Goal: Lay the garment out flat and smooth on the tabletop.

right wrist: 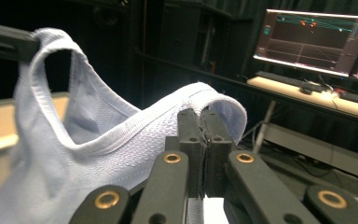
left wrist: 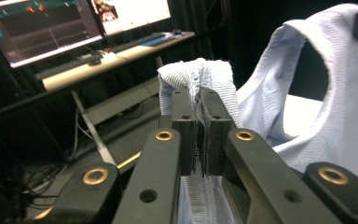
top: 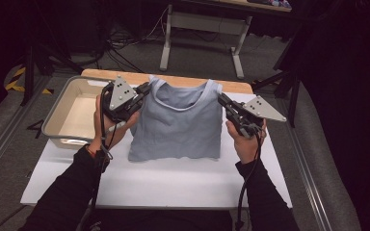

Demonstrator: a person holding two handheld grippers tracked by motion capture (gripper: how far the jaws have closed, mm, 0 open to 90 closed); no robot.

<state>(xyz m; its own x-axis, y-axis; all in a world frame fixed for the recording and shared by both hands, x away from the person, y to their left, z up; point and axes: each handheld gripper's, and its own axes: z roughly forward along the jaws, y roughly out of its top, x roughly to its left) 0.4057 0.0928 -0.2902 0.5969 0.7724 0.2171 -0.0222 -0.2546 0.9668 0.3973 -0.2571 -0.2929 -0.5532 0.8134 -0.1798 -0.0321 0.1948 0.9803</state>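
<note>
A pale blue tank top (top: 178, 125) is hanging by its two shoulder straps above the middle of the white surface (top: 154, 185), its lower hem resting on that surface. The left gripper (top: 144, 90) is clamping the strap at about 10 o'clock of the garment; the right gripper (top: 223, 100) is clamping the other strap at about 2 o'clock. In the left gripper view the jaws of the left gripper (left wrist: 199, 100) are pressing together on a fold of ribbed strap, which is bulging over the tips, while the rest of the tank top (left wrist: 317, 107) is sloping away at 3 o'clock. In the right gripper view the jaws of the right gripper (right wrist: 204, 122) are likewise closing tight on the strap, with the neckline of the tank top (right wrist: 88, 140) curving off toward 9 o'clock (the far strap is meeting a dark bar at the upper left edge). A beige tray (top: 60, 126) is sitting on the surface at 9 o'clock of the garment, just beside the left hand (top: 107, 126). The right hand (top: 244, 139) is gripping its tool at 3 o'clock of the garment. Monitors (right wrist: 314, 42) are glowing on a desk beyond.
</note>
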